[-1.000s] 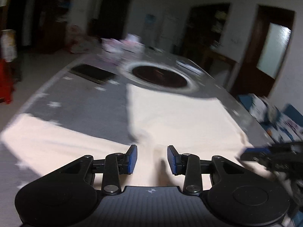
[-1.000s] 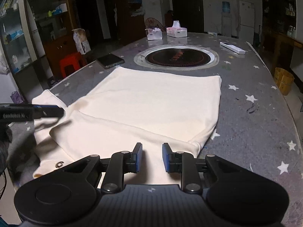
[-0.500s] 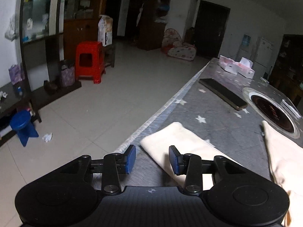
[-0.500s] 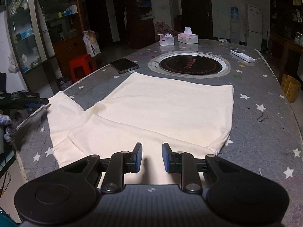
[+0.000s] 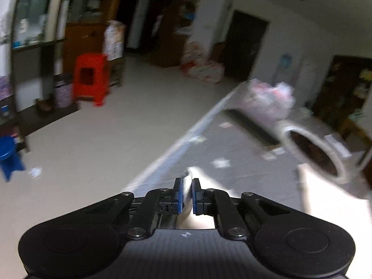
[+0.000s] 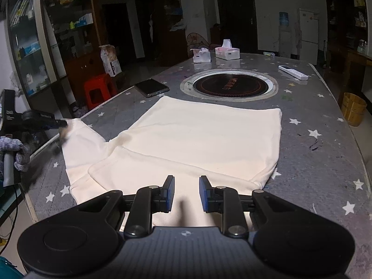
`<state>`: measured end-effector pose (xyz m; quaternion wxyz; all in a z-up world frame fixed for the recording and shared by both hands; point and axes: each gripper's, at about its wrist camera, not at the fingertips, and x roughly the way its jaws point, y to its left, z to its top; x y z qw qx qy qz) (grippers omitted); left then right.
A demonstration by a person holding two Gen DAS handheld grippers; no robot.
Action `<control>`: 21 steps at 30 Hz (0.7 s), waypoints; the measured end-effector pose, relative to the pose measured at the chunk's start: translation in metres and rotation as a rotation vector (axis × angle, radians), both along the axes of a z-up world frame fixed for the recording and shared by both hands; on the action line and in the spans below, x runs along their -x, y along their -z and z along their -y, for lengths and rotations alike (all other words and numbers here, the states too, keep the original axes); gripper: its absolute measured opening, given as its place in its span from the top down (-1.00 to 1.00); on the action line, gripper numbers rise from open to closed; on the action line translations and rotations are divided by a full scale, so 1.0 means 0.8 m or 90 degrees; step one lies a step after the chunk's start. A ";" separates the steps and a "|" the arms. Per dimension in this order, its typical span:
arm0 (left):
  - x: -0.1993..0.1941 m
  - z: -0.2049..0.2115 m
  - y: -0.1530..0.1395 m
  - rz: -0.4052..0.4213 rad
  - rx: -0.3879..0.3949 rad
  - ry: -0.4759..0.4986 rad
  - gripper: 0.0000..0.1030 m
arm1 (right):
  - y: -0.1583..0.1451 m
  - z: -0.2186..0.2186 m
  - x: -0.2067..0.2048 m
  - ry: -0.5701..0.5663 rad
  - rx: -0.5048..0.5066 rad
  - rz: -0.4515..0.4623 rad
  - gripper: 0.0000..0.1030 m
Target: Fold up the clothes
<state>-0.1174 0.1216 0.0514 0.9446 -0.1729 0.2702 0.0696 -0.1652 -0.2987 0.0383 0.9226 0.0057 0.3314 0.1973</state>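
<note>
A cream sweatshirt [image 6: 197,139] lies spread on the grey star-patterned table [image 6: 325,162]. Its left sleeve [image 6: 79,144] reaches out to the table's left edge. My left gripper [image 5: 185,196] is shut on the end of that sleeve [image 5: 187,181] and lifts it a little; it also shows in the right wrist view [image 6: 59,123] at the sleeve's tip. My right gripper [image 6: 185,193] is open and empty, hovering over the near edge of the sweatshirt.
A round induction cooktop [image 6: 229,84] is set into the table beyond the sweatshirt. A phone [image 6: 151,88], two tissue boxes [image 6: 226,52] and a white remote [image 6: 293,72] lie at the far end. A red stool [image 6: 96,89] stands on the floor at the left.
My left gripper has closed on the sleeve end, which was between its open fingers half a second ago, and the sleeve tip is raised. The right gripper stays open and has backed up slightly.
</note>
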 end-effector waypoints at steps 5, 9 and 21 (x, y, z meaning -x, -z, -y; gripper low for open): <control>0.015 0.066 -0.051 0.075 0.047 0.144 0.84 | -0.001 0.012 0.005 0.019 -0.016 0.006 0.56; 0.023 0.132 -0.076 0.106 0.084 0.285 0.84 | 0.000 0.025 0.010 0.036 -0.025 0.008 0.56; 0.030 0.265 -0.020 0.007 0.128 0.549 0.76 | 0.001 0.064 0.019 0.094 -0.036 0.010 0.56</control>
